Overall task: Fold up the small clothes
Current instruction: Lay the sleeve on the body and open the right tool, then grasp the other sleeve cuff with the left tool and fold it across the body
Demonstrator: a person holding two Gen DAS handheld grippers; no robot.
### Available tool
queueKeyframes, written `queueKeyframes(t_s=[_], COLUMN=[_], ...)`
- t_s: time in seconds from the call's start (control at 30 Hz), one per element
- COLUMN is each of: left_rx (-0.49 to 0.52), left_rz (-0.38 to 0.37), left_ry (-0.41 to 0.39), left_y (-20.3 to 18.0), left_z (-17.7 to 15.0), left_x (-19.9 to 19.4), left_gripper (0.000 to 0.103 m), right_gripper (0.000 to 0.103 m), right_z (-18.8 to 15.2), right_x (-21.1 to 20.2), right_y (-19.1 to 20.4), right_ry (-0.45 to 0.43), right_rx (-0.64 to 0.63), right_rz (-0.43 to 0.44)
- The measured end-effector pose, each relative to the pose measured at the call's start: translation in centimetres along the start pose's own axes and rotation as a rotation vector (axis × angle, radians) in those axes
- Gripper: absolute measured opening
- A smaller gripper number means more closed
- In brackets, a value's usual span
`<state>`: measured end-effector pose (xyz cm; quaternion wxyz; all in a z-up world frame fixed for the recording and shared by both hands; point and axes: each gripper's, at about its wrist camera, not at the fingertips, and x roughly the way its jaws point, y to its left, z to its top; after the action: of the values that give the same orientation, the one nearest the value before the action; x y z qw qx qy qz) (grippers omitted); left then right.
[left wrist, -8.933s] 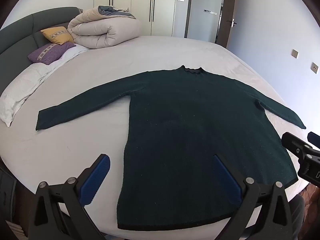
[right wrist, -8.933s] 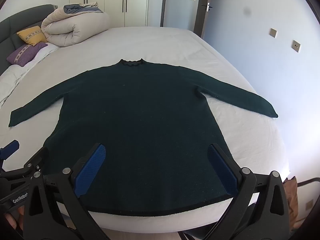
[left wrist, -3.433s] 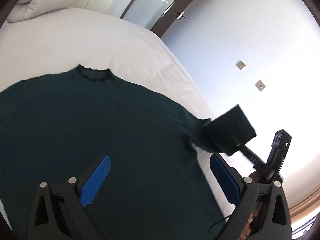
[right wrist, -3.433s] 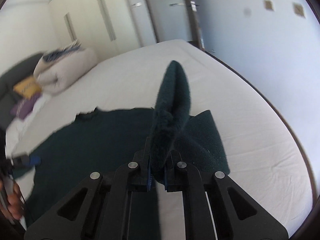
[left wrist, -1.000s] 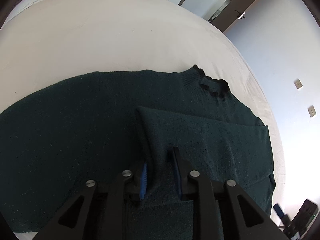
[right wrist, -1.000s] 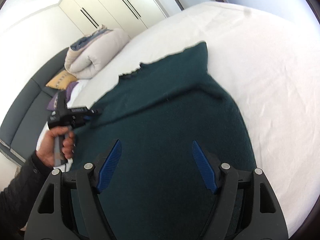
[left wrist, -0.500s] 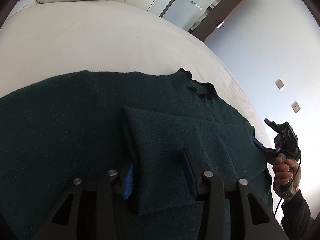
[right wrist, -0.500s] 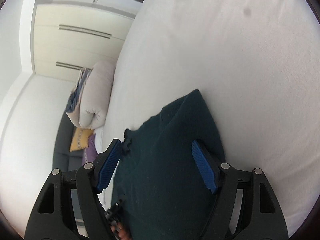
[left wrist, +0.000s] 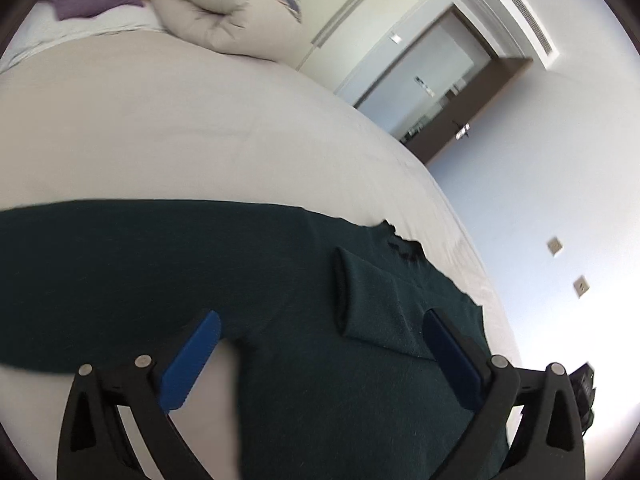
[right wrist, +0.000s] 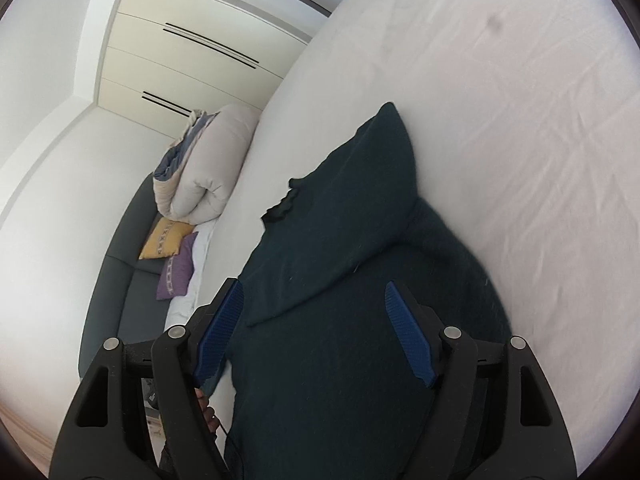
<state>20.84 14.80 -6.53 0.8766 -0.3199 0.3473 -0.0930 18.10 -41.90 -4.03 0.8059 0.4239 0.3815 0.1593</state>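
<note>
One sleeve's folded so far on this dark green sweater (left wrist: 280, 280), which lies flat on the bed (left wrist: 180, 132) with its frilly collar (left wrist: 404, 246) pointing at the far edge. That right sleeve (left wrist: 384, 308) is laid across the chest in a fairly neat band. The other sleeve (left wrist: 80, 280) runs out sideways, flat on the sheet.

Biggest risk imo: the knit looks thick, fuzzy and a bit grippy, so layers cling to each other. If the left gripper (left wrist: 320, 354) bites too deep at that sleeve, it could grab the body layer too and drag the whole thing crooked, or pull the folded sleeve out of place. A soft mattress doesn't help, since pressing down just sinks. The sheet (right wrist: 520, 100) is already wrinkly and could bunch up under a dragged hem.

Both tools are empty right now. The left gripper hovers with its jaws spread wide over the armpit area, and the right gripper (right wrist: 320, 332) is also wide open above the lower body of the sweater, blue ribbed pads (right wrist: 408, 336) clear of the fabric.

Further out there's a rolled beige duvet (right wrist: 208, 164), yellow and purple cushions (right wrist: 170, 248) against a dark grey headboard (right wrist: 116, 264), plus cream wardrobes (right wrist: 180, 60).
</note>
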Motion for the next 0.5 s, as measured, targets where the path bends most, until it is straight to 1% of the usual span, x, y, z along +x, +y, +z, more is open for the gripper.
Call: queueKeyframes(t_s=[0.1,0.17,0.23,0.27,0.33,0.4,0.5], left_rx=[-0.285,-0.472,-0.631,-0.692,-0.786,-0.839,-0.913], left_rz=[-0.001,0.012,0.028,0.013,-0.025,-0.014,-0.003], left_ry=[-0.096,-0.181,-0.26,-0.296,-0.363,-0.41,-0.466], left_y=[7.5,12.7,16.7,18.2,20.3,21.4,23.0], left_z=[-0.7,-1.7,-2.7,-3.1,-3.6,-3.7,-3.8], left_x=[-6.0,-9.6,-12.5,-13.5,-14.9,-15.8,-15.4], left_gripper=[0.103,0.102,0.101,0.099,0.098,0.098,0.098], right_gripper=[0.073,0.073,0.073,0.073,0.073,0.073,0.073], right_z=[-3.2,-5.5,-7.7,-8.8,-10.5,-11.8,-13.4], right_x=[-0.6,-0.1,0.8,1.2,2.2,3.1,3.6], right_y=[1.4,2.6,4.0,4.7,6.4,8.1,10.3], right_ry=[0.028,0.054,0.085,0.102,0.129,0.154,0.173], right_rx=[0.01,0.009,0.004,-0.002,-0.021,-0.04,-0.072], right_rz=[0.031,0.043,0.048,0.049,0.05,0.051,0.052])
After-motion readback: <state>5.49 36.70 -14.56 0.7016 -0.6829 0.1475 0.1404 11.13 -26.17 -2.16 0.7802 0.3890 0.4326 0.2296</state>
